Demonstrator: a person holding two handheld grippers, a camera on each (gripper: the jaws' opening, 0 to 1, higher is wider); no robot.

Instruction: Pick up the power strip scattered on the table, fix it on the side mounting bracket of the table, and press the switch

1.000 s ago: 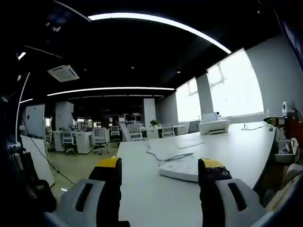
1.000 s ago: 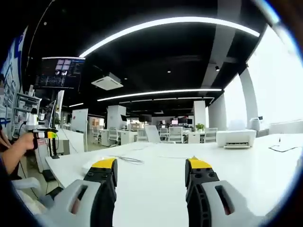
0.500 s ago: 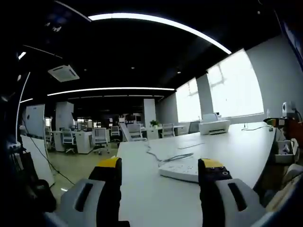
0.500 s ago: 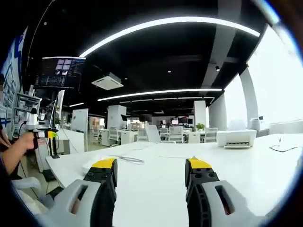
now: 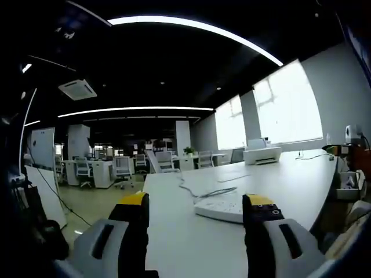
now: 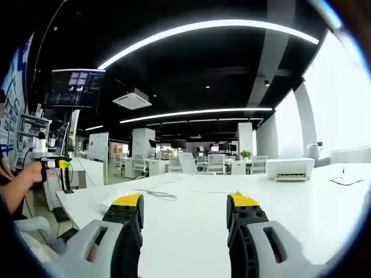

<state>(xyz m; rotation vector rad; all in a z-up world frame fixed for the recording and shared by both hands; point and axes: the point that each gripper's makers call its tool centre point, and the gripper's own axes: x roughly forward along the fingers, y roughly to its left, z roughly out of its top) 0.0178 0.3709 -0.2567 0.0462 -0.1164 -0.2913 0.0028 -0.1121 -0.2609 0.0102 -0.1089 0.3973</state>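
A white power strip [image 5: 219, 207] lies flat on the white table [image 5: 278, 179], its grey cable [image 5: 203, 192] trailing away toward the far edge. My left gripper [image 5: 197, 209] stands open just in front of the strip, yellow-tipped jaws wide apart with nothing between them. In the right gripper view, my right gripper [image 6: 184, 209] is open too, low over the same table [image 6: 290, 202]. The strip's near end [image 6: 110, 202] peeks out beside the left jaw, with its cable [image 6: 155, 196] behind. The left gripper [image 6: 49, 164], held in a hand, shows at the left edge.
A white printer [image 5: 262, 154] sits at the table's far end, also seen as the printer [image 6: 288, 168] in the right gripper view. A shelf with small items [image 5: 348, 168] stands at the right. Office desks and chairs [image 5: 116, 168] fill the background. A monitor [image 6: 71, 88] hangs upper left.
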